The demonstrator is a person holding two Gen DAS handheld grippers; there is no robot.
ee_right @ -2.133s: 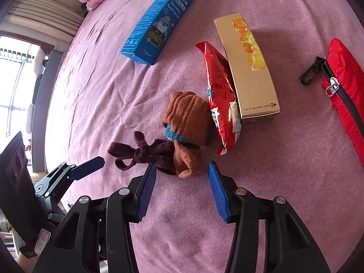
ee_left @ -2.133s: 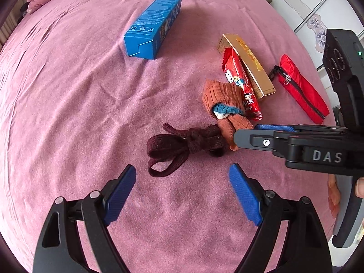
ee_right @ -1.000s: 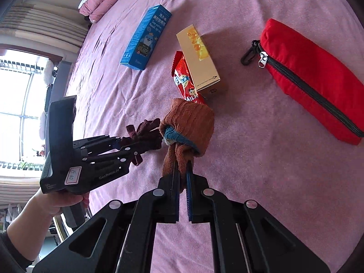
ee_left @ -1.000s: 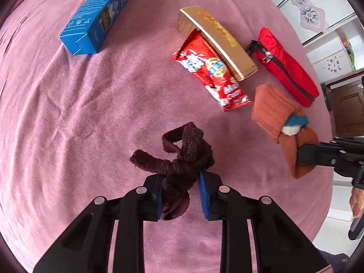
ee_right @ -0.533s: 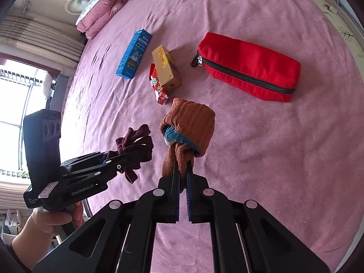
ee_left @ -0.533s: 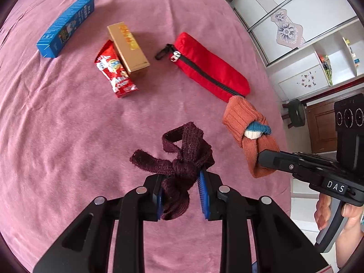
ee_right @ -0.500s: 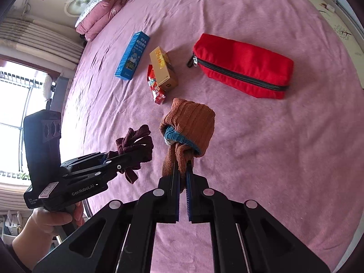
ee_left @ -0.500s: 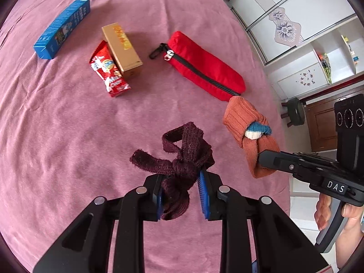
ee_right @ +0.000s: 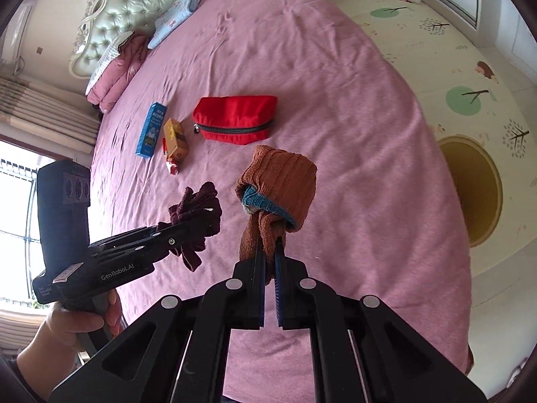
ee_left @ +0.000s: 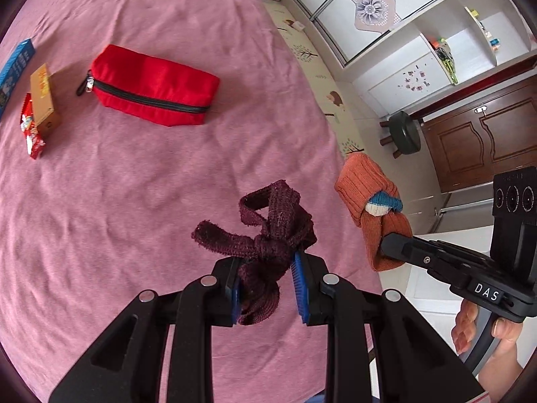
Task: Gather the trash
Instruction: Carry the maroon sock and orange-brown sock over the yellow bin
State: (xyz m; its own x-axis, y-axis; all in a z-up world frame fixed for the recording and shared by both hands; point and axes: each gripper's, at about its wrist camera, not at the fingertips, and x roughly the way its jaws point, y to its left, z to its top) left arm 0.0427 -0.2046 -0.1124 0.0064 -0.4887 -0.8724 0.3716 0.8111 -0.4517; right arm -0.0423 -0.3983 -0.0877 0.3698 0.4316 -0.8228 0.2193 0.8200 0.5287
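Note:
My left gripper is shut on a knotted dark maroon sock and holds it in the air above the pink bed. It also shows in the right wrist view. My right gripper is shut on a rolled orange-brown sock with a blue cuff, also lifted; it shows in the left wrist view. On the bed lie a red snack wrapper, a gold box and a blue box.
A red zip pouch lies on the pink bedspread. Pillows and a headboard are at the far end. A patterned floor mat, a stool and cabinets lie beyond the bed's edge.
Both grippers have risen and pulled back from the bed with their socks; the boxes, wrapper and pouch now look smaller and farther away.

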